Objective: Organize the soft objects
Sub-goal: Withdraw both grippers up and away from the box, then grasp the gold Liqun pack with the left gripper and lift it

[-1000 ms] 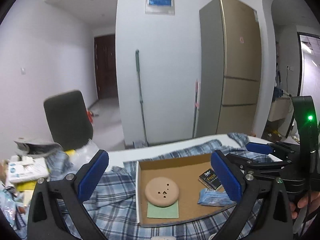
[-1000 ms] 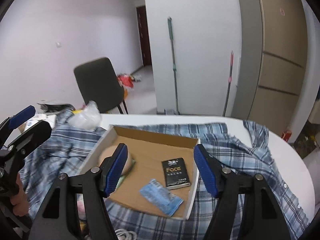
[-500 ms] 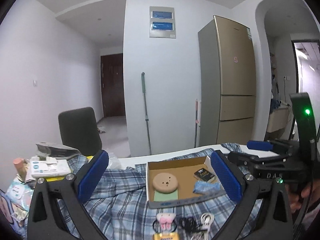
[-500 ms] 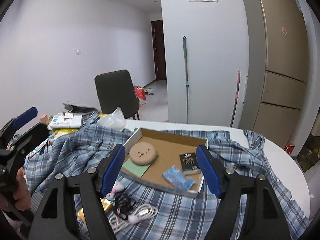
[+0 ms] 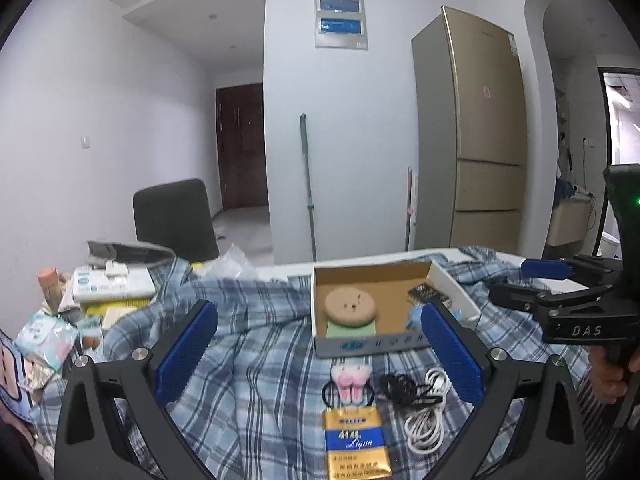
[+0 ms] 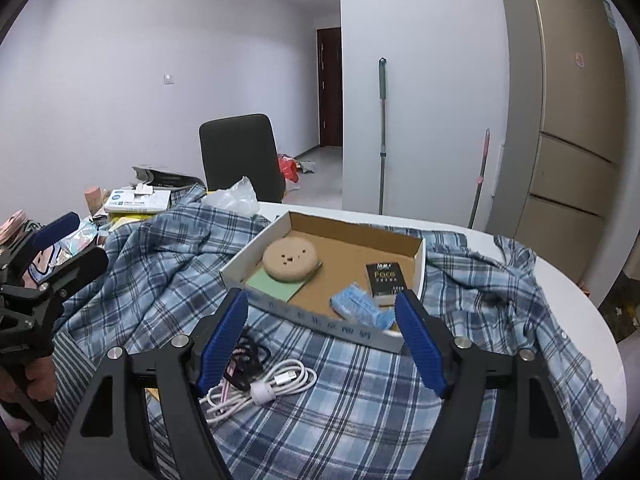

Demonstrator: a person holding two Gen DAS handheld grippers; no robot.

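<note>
A shallow cardboard box point(image 5: 452, 296) point(image 6: 419, 264) sits on a blue plaid cloth point(image 5: 256, 364) point(image 6: 160, 272). In it lie a round tan pad point(image 5: 350, 306) point(image 6: 291, 260) on a green sheet point(image 6: 276, 283), a black packet point(image 6: 387, 277) and a blue tissue pack point(image 6: 358, 305). In front lie a pink hair tie point(image 5: 351, 381), a black cord point(image 5: 402, 389), a white cable point(image 5: 426, 420) point(image 6: 276, 382) and a yellow pack point(image 5: 356, 442). My left gripper point(image 5: 318, 354) and right gripper point(image 6: 322, 338) are open and empty, held back from the box.
Books, packets and a plastic bag point(image 6: 232, 198) clutter the table's left side point(image 5: 108, 292). A black chair point(image 6: 240, 156) stands behind the table. A fridge point(image 5: 476, 148) and a mop point(image 6: 383, 132) stand by the far wall. The white table edge point(image 6: 592, 312) curves at the right.
Both grippers have pulled back and up from the box. The hair tie, cords and yellow pack in front of the box have come into view.
</note>
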